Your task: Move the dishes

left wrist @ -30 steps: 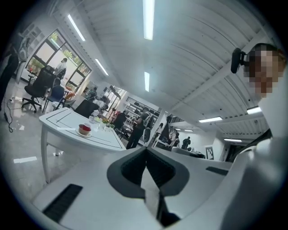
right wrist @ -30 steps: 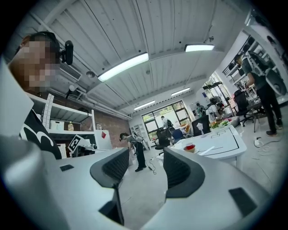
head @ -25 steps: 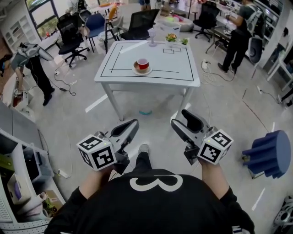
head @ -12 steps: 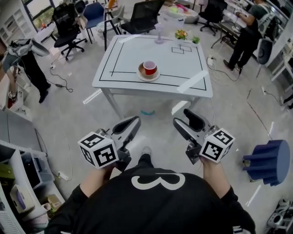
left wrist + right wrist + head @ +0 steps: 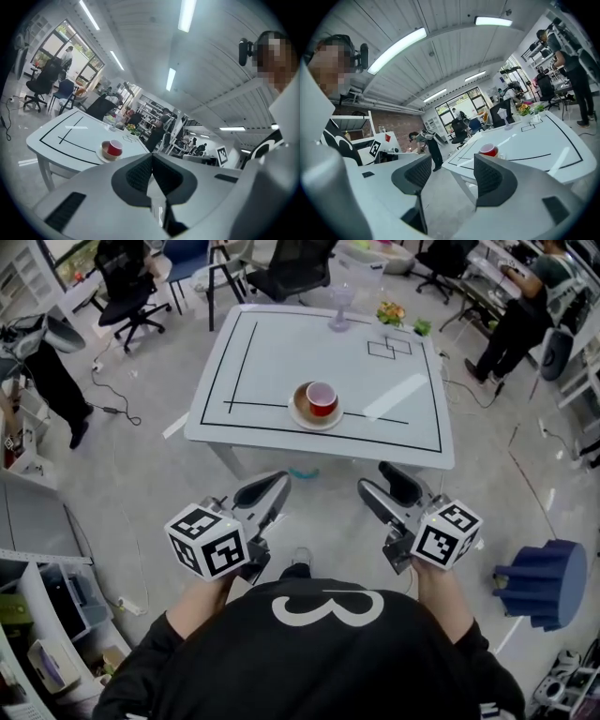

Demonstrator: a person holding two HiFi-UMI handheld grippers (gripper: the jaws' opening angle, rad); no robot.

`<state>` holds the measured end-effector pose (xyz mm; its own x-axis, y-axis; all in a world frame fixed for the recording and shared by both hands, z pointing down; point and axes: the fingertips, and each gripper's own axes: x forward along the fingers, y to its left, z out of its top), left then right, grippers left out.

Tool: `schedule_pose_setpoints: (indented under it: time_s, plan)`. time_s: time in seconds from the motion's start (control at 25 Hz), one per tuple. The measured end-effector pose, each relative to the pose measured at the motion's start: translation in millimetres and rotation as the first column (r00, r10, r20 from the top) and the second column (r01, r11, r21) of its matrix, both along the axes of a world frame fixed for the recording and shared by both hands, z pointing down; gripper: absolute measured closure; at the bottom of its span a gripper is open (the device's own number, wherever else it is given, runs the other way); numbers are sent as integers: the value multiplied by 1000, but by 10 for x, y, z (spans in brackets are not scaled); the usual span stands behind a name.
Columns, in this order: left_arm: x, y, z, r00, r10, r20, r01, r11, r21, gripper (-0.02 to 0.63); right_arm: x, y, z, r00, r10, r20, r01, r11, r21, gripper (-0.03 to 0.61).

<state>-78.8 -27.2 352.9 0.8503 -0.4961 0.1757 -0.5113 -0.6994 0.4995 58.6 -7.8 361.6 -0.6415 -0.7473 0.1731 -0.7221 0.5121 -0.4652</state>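
A red cup stands on a brown saucer near the front edge of a white table marked with black tape lines. Both grippers hang in front of the person's chest, short of the table and above the floor. My left gripper is shut, its jaws meeting with nothing between them. My right gripper is open and empty. In the left gripper view the cup shows above the closed gripper. The right gripper view has the cup beyond the spread gripper.
A clear goblet and small potted plants stand at the table's far side. Office chairs ring the back. A blue ribbed object sits on the floor at right. People stand at far right and left. Shelves line the left.
The person has walked toward the table, which now looks larger and closer to the grippers. Both grippers keep their pose, left shut and right open.
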Motion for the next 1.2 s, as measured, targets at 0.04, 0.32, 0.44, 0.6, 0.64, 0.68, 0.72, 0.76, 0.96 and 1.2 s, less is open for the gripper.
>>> schedule_pose_setpoints:
  time_s: [0.04, 0.32, 0.44, 0.6, 0.64, 0.68, 0.72, 0.76, 0.96, 1.2]
  plan:
    - [-7, -93, 15, 1000, -1, 0, 1, 1000, 0, 612, -7, -92, 5, 1000, -2, -7, 2, 1000, 1, 308]
    - [-74, -494, 101, 1000, -4, 11, 4, 1000, 5, 612, -80, -478, 145, 1000, -2, -26, 2, 1000, -5, 308]
    - [-82, -582, 120, 1000, -7, 19, 7, 1000, 0, 612, -76, -564, 213, 1000, -3, -30, 3, 1000, -22, 310]
    - [-82, -713, 157, 999, -20, 28, 20, 1000, -3, 612, -55, -727, 275, 1000, -9, -26, 8, 999, -33, 313]
    - [-82, -744, 174, 999, -22, 31, 23, 1000, -5, 612, -54, -773, 289, 1000, -11, -28, 10, 999, -36, 315]
    - [-83, -775, 192, 999, -25, 35, 25, 1000, -7, 612, -54, -821, 303, 999, -13, -29, 12, 999, -38, 318]
    - [-83, -808, 207, 999, -28, 37, 29, 1000, -9, 612, -54, -872, 318, 999, -15, -30, 14, 999, -41, 319]
    - [-80, -843, 218, 999, -32, 38, 32, 999, -11, 612, -52, -925, 333, 999, -17, -32, 15, 999, -45, 321]
    - [-55, -1063, 225, 998, -44, 47, 45, 999, -17, 612, -31, -1230, 378, 998, -29, -47, 26, 998, -62, 324]
    - [-38, -1422, 190, 995, -79, 55, 80, 997, -23, 612, -12, -1618, 473, 997, -49, -52, 44, 994, -98, 333]
